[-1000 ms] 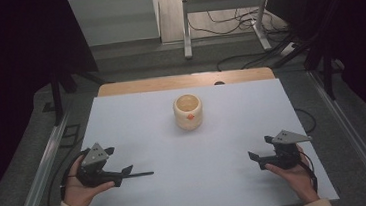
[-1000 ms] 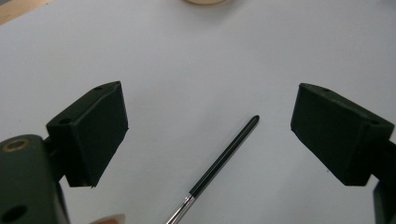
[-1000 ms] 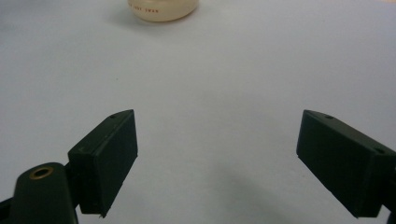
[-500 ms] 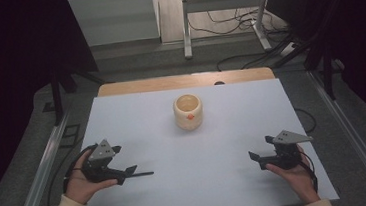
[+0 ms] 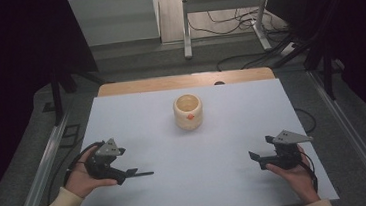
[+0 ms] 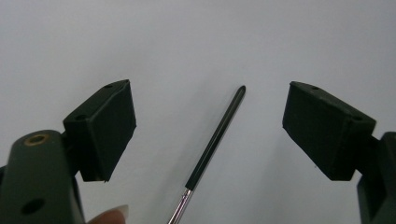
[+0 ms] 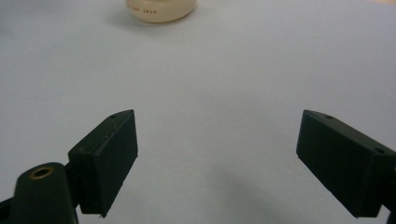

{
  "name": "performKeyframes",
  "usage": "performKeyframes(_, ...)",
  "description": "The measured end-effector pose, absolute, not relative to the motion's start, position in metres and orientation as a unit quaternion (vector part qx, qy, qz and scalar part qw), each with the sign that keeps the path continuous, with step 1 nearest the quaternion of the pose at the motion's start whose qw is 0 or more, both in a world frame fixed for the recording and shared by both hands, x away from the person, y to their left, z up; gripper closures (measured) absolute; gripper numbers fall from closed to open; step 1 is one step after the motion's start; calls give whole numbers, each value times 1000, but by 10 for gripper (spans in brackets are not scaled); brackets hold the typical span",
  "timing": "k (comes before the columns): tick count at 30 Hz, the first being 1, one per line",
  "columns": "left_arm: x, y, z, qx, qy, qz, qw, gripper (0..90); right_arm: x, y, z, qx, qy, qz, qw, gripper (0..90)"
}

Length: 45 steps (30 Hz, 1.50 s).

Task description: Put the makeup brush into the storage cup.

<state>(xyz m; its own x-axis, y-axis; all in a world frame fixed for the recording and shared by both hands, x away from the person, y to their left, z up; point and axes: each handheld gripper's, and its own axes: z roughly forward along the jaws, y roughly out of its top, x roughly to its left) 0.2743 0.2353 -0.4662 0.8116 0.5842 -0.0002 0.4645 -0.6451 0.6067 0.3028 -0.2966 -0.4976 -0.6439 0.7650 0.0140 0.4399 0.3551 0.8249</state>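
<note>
One thin black stylus (image 6: 215,139) — a pen-like rod with a bare metal section near the hand — lies on the near left of the white table (image 5: 228,179), between the pads of the left gripper (image 5: 127,174), whose jaws have just been closing yet stand apart from it. It looks light, stiff and slick, likely to roll — best pinched mid-shaft. Right gripper (image 7: 217,163) rests near right, jaws wide and empty, with the cream cup (image 5: 188,112) far beyond.
</note>
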Motion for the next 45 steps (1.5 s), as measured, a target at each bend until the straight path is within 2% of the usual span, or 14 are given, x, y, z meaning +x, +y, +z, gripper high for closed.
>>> performKeyframes(26, 277, 246, -492, 923, 291, 62, 243, 239, 303, -296, -497, 379, 799, 424, 193, 132)
performKeyframes(45, 279, 252, -505, 944, 256, 41, 204, 263, 303, -295, -498, 377, 802, 422, 194, 132)
